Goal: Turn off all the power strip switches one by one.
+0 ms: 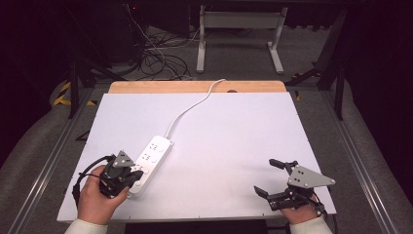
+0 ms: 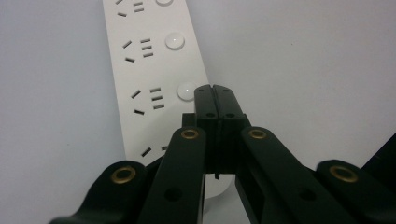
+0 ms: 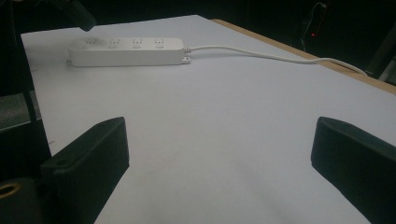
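A white power strip with several sockets and round buttons lies left of centre on the white table top, and its cable runs to the far edge. My left gripper is over the strip's near end, shut with nothing between its jaws. In the left gripper view the closed tips sit just right of a round button on the strip; whether they touch it I cannot tell. My right gripper rests open near the front right edge, far from the strip.
The white board lies on a wooden table whose far edge shows. Beyond it on the floor are a tangle of cables and a white stand. The right gripper's fingers frame bare board.
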{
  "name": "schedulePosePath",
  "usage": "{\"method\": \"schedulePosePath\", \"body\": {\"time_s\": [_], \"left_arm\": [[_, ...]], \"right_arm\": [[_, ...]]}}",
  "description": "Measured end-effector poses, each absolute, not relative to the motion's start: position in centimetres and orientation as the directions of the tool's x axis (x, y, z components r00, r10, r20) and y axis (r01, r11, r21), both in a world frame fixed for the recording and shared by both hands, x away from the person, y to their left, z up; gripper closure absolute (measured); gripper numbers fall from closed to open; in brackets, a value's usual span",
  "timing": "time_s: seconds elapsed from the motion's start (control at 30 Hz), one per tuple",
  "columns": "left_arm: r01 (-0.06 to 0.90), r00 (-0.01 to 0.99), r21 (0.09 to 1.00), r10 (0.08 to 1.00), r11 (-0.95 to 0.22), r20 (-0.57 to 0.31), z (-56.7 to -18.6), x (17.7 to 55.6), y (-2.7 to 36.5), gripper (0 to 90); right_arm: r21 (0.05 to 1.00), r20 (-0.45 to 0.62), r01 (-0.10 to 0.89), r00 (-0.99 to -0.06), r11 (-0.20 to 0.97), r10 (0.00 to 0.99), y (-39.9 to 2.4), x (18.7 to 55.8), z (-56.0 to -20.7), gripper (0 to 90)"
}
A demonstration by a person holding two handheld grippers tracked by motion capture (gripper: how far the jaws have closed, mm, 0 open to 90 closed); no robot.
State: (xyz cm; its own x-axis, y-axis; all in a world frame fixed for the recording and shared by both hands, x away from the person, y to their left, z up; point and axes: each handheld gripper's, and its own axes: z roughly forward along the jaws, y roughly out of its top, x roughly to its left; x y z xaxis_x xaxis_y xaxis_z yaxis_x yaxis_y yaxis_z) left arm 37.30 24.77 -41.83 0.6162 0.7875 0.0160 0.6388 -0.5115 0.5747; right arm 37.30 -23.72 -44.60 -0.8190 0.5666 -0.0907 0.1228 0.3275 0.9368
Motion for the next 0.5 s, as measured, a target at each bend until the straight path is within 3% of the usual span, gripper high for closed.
{"method": "schedulePosePath", "body": {"time_s": [0.5], "left_arm": [[0.628,0.630,0.590,0.777,-0.508,-0.003,-41.6,39.5,23.4,90.0]], "right_arm": [[0.937,-0.092,0.122,-0.819,0.328,0.567,-23.7,37.3,-44.6,4.7]]}}
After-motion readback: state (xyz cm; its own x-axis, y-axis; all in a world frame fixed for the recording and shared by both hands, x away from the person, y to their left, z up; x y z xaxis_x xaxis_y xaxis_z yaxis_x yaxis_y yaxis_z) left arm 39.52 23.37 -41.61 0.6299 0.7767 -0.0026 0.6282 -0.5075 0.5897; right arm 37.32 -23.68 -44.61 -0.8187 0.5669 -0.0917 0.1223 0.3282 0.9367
